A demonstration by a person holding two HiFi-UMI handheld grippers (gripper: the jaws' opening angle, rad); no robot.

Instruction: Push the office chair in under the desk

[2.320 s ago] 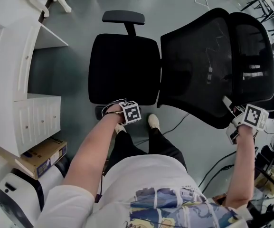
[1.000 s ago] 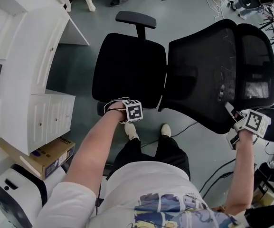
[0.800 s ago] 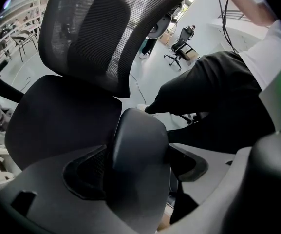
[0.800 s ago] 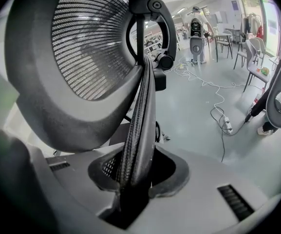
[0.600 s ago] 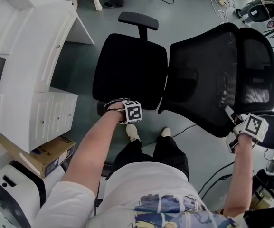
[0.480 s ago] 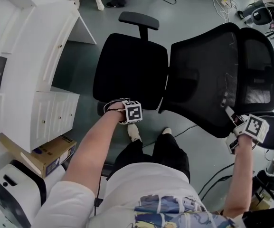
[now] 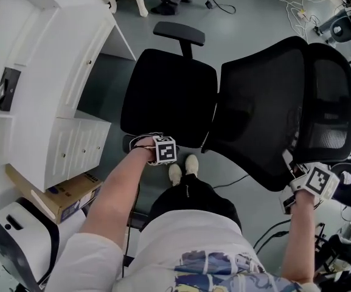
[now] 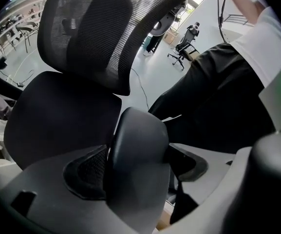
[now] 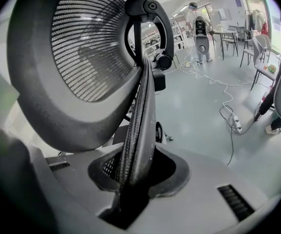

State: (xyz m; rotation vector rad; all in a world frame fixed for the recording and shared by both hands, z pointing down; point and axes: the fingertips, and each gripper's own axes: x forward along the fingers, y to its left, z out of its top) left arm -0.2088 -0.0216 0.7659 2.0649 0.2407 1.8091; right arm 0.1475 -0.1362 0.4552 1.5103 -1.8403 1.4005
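Black mesh office chair [image 7: 169, 93] stands on the grey floor [image 7: 248, 17] just beside the white bench [image 7: 41, 47], seat not yet under it; left claw [image 7: 149, 146] is clamped on the near armrest [image 8: 138, 150]; right claw [image 7: 288, 180] grips the backrest [image 7: 266, 96] edge; shoes [image 7: 183, 169] stand behind the seat.

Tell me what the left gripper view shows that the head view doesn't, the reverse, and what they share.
Only the left gripper view: the left gripper with its jaws closed on the near armrest, and a second office chair far off. Only the head view: the white desk, the cardboard box, the far armrest, and the right gripper on the edge of the mesh backrest. Both: the seat and that mesh backrest.
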